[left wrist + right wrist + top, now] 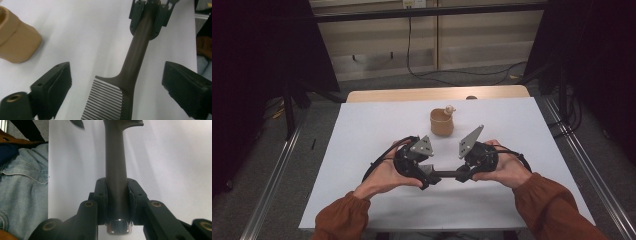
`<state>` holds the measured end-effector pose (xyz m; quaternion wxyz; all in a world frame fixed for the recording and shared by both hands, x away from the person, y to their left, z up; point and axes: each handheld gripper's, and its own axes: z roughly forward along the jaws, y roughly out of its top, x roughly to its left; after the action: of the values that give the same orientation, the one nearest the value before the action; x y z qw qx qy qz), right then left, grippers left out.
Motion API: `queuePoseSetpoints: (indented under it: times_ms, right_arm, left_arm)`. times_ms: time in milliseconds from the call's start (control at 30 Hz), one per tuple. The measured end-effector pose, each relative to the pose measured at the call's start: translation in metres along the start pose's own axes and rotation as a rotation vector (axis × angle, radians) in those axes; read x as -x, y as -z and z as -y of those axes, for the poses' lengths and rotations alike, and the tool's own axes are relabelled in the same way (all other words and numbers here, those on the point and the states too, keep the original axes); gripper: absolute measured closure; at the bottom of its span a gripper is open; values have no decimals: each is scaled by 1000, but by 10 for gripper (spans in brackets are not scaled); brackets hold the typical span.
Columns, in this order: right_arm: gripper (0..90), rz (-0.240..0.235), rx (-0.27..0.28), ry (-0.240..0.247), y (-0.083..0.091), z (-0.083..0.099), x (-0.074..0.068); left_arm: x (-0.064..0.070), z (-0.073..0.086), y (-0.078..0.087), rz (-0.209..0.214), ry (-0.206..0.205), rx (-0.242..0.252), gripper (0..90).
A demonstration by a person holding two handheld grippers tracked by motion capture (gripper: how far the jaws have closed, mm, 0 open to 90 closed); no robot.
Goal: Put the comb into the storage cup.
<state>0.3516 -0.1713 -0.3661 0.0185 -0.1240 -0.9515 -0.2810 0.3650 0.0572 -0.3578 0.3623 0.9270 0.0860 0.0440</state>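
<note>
Right gripper [116, 195] clamps smooth dark comb [130, 75] handle; left gripper [117, 82] wide apart around fine grey teeth.

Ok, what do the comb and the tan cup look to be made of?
Comb: dark brown, smooth handle with a soft sheen, probably plastic; a shiny, metal-looking cap on its end; pale fine teeth, material unclear. Tan cup: matte, even tan surface with rounded edges, could be plastic or glazeless ceramic; the look leaves it open.

place: lab recording rig
evidence: white-covered counter [377, 130], black curtains [257, 45], metal floor rails [277, 170], loose cable [447, 74] on floor
</note>
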Motion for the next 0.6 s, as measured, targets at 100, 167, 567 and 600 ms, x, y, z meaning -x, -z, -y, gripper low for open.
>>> queuePoseSetpoints:
  times_ms: [100, 167, 567, 600]
  right_arm:
    - [724, 3, 2, -14, 2, 3, 0]
    - [724, 7, 6, -18, 2, 5, 0]
    - [724, 30, 62, -83, 6, 24, 1]
    - [724, 27, 67, -89, 6, 26, 2]
  left_arm:
    - [-4, 3, 5, -8, 17, 19, 68]
    - [-6, 7, 6, -10, 37, 25, 56]
    - [-14, 28, 26, -126, 161, 97, 41]
    - [-14, 30, 27, -135, 176, 106, 41]
